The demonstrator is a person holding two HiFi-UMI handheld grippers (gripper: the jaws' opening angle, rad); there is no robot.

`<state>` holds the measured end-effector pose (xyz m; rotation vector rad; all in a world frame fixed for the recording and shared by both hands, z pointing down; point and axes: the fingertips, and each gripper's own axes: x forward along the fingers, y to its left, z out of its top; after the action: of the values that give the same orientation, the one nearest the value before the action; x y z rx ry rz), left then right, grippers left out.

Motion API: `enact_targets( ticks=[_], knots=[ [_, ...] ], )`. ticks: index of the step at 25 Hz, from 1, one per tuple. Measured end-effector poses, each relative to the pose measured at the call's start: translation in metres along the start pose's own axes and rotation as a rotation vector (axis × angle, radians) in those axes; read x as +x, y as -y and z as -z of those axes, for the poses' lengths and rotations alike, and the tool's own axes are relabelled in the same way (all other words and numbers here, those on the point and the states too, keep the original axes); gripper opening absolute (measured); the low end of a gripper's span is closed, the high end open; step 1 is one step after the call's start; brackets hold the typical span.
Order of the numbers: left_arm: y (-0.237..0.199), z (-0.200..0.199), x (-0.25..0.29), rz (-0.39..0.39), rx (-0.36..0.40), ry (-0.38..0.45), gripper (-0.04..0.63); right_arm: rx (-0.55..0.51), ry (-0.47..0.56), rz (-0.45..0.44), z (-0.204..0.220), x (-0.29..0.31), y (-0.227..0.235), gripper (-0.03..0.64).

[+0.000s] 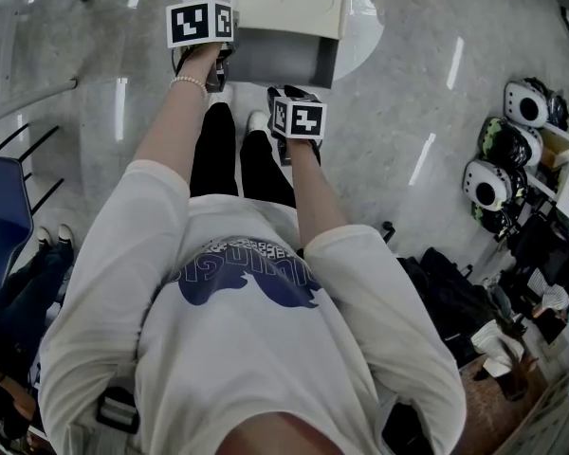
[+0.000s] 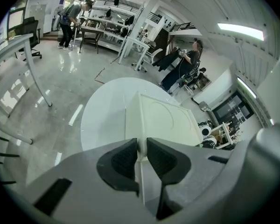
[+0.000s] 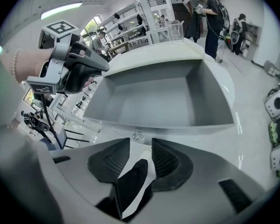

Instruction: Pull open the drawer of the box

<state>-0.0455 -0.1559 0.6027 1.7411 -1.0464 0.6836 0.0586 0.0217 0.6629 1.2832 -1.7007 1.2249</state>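
Note:
A cream box (image 1: 289, 3) stands on a round white table (image 1: 360, 41). Its grey drawer (image 1: 280, 60) is pulled out toward me and shows as an empty tray (image 3: 154, 101) in the right gripper view. My left gripper (image 1: 215, 66) is at the box's left front corner, and its pads (image 2: 123, 160) are shut on the box's edge (image 2: 141, 146). My right gripper (image 3: 141, 149) is just short of the drawer front and open. The small knob (image 3: 138, 135) sits just beyond its fingertips, untouched. The left gripper (image 3: 91, 66) also appears at the box's left side.
White helmets (image 1: 498, 150) fill a shelf at the right. Dark bags (image 1: 455, 292) lie on the floor beside me. A blue chair (image 1: 5, 216) stands at the left. People and desks (image 2: 102, 27) are far behind the table.

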Motion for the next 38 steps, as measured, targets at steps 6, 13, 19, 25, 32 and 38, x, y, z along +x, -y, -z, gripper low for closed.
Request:
enact_targets(
  ticks=[6,13,19,25,32,38],
  knots=[
    [0.001,0.002,-0.003,0.014,0.033,0.019,0.072,0.179,0.084,-0.015,0.006,-0.048,0.049,0.150],
    [0.010,-0.017,-0.088,-0.026,0.073,0.288,0.078,0.250,0.484,-0.053,-0.085,-0.178,0.107,0.137],
    [0.051,-0.031,-0.237,-0.035,0.169,0.683,0.072,0.092,0.892,-0.196,-0.181,-0.312,0.075,0.079],
    [0.103,-0.044,-0.357,-0.120,0.381,1.031,0.008,-0.194,1.138,-0.100,-0.216,-0.396,0.011,0.015],
    [0.150,-0.064,-0.386,-0.147,0.617,1.180,0.008,-0.431,1.282,0.016,-0.225,-0.435,-0.052,-0.002],
    [0.153,-0.077,-0.379,-0.138,0.600,1.162,0.008,-0.494,1.292,0.027,-0.221,-0.436,-0.070,-0.002]
  ],
)
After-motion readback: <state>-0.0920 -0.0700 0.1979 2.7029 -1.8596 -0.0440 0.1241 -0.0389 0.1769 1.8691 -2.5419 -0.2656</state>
